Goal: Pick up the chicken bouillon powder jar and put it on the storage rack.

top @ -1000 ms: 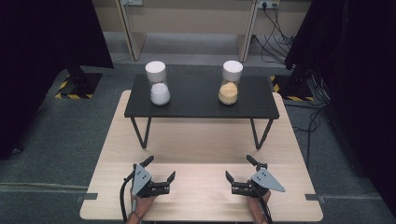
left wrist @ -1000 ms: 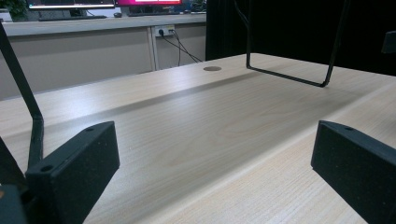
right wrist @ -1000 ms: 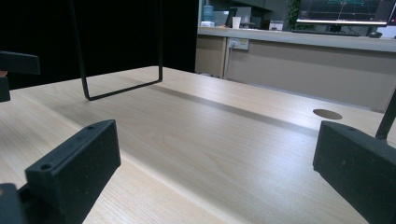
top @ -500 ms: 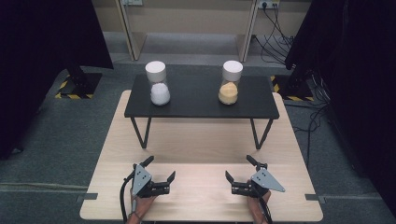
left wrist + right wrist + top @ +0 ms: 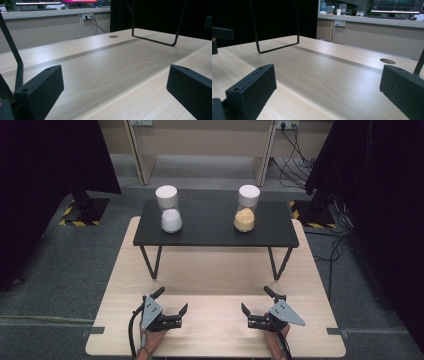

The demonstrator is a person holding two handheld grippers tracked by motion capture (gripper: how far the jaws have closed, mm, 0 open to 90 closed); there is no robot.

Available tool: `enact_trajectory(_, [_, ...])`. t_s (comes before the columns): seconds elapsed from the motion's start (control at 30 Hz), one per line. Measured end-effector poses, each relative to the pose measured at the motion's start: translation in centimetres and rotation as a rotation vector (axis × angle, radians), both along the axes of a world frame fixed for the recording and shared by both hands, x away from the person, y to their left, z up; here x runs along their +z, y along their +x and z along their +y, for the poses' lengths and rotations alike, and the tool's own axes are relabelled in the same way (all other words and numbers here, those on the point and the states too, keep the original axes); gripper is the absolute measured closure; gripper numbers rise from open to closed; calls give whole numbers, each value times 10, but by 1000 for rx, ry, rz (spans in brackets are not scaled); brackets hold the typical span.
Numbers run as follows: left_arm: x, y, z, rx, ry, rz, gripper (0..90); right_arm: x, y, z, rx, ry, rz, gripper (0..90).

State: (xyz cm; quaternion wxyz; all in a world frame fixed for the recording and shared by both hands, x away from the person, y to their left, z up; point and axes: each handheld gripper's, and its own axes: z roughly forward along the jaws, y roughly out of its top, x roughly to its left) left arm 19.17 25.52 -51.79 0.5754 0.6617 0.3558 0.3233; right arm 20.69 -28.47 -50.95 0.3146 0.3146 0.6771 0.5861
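Two clear containers with white caps stand on a low black stand [image 5: 210,237] at the far half of the wooden table [image 5: 210,270]. The left container [image 5: 170,211] holds something white, the right container [image 5: 247,210] something yellowish. My left gripper [image 5: 171,301] [image 5: 115,80] rests near the table's front edge, open, with bare wood between its jaws. My right gripper [image 5: 256,301] [image 5: 327,80] sits open beside it to the right, also holding nothing. Both point toward the stand, well short of it.
The stand's thin black wire legs [image 5: 155,40] [image 5: 277,47] rise from the tabletop ahead of the grippers. A round cable hole [image 5: 387,61] is set in the wood. Black curtains, cables and grey carpet surround the table.
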Motion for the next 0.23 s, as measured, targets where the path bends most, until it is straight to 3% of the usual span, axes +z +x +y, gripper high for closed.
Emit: enact_trajectory(0.23, [0,0,0,0,0,0,3,0,0,0,-1,0,-1,5])
